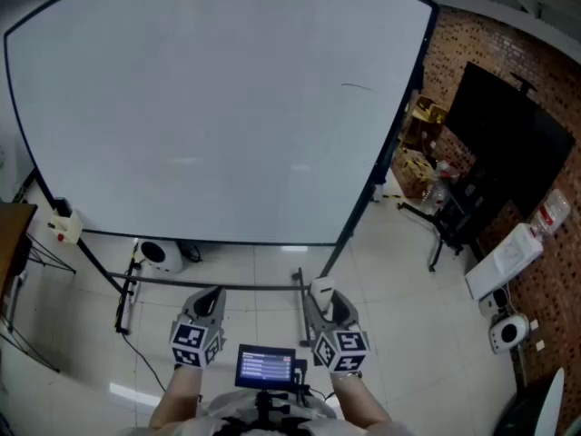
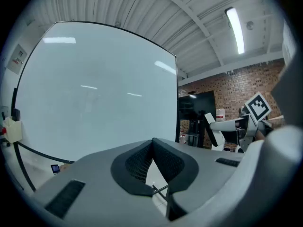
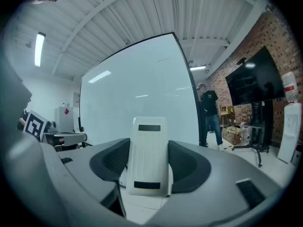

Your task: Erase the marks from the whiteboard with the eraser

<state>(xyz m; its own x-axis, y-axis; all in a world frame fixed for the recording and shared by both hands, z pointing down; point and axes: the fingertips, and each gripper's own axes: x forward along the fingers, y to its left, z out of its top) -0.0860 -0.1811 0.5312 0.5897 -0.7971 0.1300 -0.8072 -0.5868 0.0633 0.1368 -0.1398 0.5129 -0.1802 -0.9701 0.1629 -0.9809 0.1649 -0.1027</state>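
The big whiteboard (image 1: 218,107) stands on its wheeled frame in front of the person. It is almost wholly clean, and the only writing I can pick out is a short thin dark mark (image 1: 357,85) high up near its right edge. The person holds both tools low and close to the body, well apart from the board, over the pale tiled floor (image 1: 390,262). The right gripper (image 3: 148,156) has its jaws clenched on the eraser (image 1: 321,288). This is a white oblong block with two dark slots on its face. It stands upright between the dark pads, pinched on both sides, and its top sticks up past the jaws toward the board. The left gripper (image 2: 152,144) carries nothing. Its two dark pads are pressed together at the tips, with only a narrow wedge of floor showing beneath them. The two marker cubes sit side by side, and a small lit display (image 1: 265,367) is mounted between them at the person's chest. To the left of the board's lower corner, a small white box with a red spot (image 1: 65,227) hangs by the frame. To the right, a brick wall (image 1: 472,34) runs back behind a large black screen (image 1: 504,143) on a stand. From the right gripper view, a person in dark clothes (image 3: 209,112) stands just beyond the board's right edge.
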